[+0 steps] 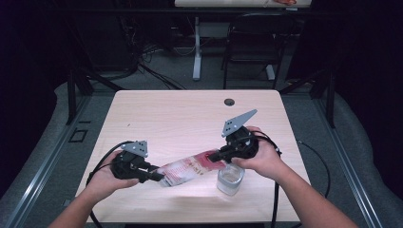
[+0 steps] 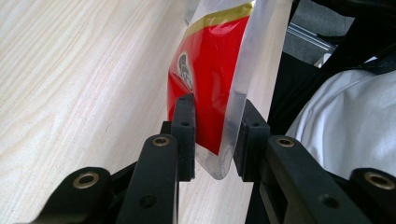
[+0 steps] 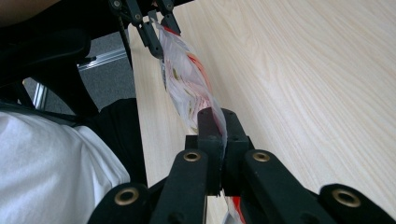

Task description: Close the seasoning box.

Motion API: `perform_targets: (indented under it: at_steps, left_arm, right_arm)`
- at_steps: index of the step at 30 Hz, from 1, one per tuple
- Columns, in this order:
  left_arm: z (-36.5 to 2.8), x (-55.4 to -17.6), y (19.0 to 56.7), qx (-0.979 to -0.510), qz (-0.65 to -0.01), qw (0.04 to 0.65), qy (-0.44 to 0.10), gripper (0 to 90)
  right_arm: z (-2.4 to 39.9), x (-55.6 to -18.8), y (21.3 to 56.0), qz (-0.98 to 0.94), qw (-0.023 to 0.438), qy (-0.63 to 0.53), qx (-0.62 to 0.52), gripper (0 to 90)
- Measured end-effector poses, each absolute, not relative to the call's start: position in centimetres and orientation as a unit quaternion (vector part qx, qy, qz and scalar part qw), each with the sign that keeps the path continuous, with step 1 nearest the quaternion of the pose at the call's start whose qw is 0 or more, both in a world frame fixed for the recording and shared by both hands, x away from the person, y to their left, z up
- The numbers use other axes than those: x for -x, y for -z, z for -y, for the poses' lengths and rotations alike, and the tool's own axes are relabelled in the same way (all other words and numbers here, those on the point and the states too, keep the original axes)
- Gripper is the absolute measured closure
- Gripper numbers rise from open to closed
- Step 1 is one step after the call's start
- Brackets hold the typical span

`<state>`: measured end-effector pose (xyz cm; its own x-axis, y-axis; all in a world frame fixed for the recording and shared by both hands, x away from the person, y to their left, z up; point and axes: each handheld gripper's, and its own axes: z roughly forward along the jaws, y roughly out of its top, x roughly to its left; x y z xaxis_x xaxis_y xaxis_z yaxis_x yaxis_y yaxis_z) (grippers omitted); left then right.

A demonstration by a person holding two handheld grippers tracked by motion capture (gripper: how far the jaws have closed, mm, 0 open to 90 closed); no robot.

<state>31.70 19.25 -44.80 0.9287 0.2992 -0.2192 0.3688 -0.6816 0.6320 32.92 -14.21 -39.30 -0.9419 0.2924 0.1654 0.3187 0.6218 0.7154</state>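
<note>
Right now both hand-held grippers are suspending a red snack pouch [image 1: 190, 168] above the counter [image 1: 180, 114]: the left hand-held gripper [image 2: 215, 135] is pinching its clear end, the right hand-held gripper [image 3: 217, 135] is clamping the other. Loosening either grip risks dropping it beside the glass jar [image 1: 231, 180].

a lab or test room: a pale wooden table [image 1: 190, 114] stands on grey carpet, boxed in by dark metal framing [image 1: 71, 92]. at twelve o'clock, loose cables [image 1: 142, 61] trail under a second desk beside a black chair [image 1: 252, 45].
</note>
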Motion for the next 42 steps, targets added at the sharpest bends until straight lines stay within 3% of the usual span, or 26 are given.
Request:
perform_targets:
  at_steps: [42]
  left_arm:
    - [-19.2, -32.5, 41.9, -0.913, -0.183, 0.364, 0.026, 75.1]
  right_arm:
    - [16.1, -33.1, 41.0, 0.889, 0.022, 0.412, 0.199, 89.8]
